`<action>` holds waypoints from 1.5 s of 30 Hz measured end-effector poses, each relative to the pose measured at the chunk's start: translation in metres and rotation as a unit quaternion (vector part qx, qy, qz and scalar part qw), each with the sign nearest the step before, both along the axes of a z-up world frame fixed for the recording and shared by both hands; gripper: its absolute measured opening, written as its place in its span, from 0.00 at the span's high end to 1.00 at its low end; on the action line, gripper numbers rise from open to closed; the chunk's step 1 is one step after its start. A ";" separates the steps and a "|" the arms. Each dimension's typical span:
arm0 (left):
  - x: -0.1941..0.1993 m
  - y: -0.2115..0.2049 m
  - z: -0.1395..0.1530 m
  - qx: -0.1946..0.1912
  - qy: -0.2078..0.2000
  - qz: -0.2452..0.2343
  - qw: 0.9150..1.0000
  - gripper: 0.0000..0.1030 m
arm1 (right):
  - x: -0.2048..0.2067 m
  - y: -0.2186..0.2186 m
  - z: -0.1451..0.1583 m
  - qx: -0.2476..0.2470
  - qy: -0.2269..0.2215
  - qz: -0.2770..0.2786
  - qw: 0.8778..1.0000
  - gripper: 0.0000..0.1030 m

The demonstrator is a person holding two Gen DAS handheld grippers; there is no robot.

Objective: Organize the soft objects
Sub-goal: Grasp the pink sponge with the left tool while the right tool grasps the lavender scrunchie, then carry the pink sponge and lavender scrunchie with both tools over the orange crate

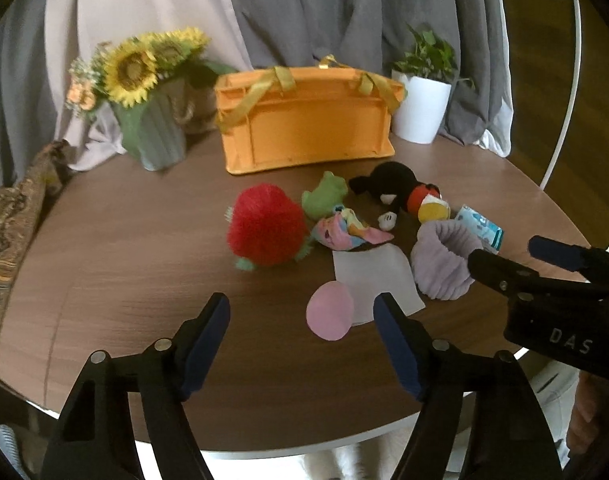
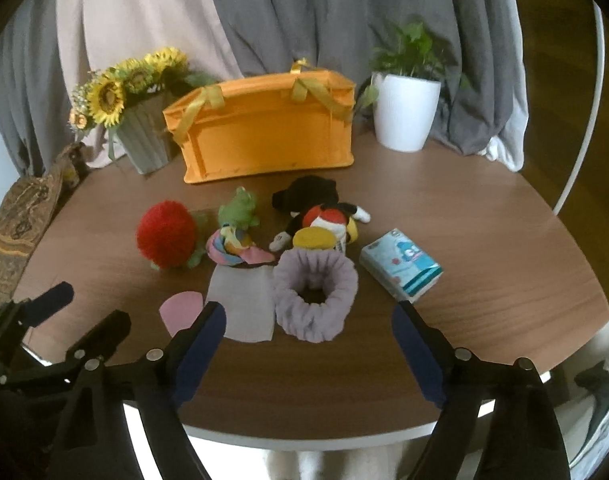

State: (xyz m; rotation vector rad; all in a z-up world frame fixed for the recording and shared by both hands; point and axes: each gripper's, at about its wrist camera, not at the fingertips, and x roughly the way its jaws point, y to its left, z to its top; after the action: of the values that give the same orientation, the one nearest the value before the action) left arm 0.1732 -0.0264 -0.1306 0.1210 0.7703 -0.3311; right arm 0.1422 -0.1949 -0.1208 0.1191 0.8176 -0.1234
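Round brown wood-grain table (image 2: pixel 484 240) before grey and beige curtains (image 2: pixel 304 12). At the far edge, left to right: sunflower bouquet in a ribbed grey vase (image 2: pixel 144 142), orange fabric storage basket with yellow ribbon handles (image 2: pixel 264 136), green plant in a white pot (image 2: pixel 404 114). Soft objects lie clustered near the basket's front: fuzzy red plush ball (image 2: pixel 166 234), green frog plush (image 2: pixel 238 210), pastel rolled cloth (image 2: pixel 234 250), black mouse plush (image 2: pixel 316 208), lilac ribbed fabric ring (image 2: pixel 314 298), flat white cloth (image 2: pixel 242 306), pink round pad (image 2: pixel 180 306), blue-white tissue packet (image 2: pixel 402 270) at right. Left gripper (image 1: pixel 302 344) and right gripper (image 2: pixel 308 354) hover at the near edge, jaws spread apart, holding nothing.
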 end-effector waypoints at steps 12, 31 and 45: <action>0.031 -0.013 -0.037 -0.003 0.058 -0.016 0.998 0.44 | 0.034 -0.007 -0.037 0.003 0.058 0.006 0.998 0.31; 0.036 -0.033 -0.052 -0.004 0.089 -0.018 0.996 0.65 | 0.051 -0.018 -0.050 0.020 0.082 0.050 0.995 0.69; 0.031 -0.036 -0.005 -0.023 0.036 -0.005 0.999 0.66 | 0.033 -0.013 -0.009 0.028 0.036 0.084 0.995 0.74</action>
State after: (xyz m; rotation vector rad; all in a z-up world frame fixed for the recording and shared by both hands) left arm 0.2038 -0.0623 -0.1352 0.0700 0.8322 -0.3641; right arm 0.1754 -0.2081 -0.1295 0.0994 0.9007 0.0539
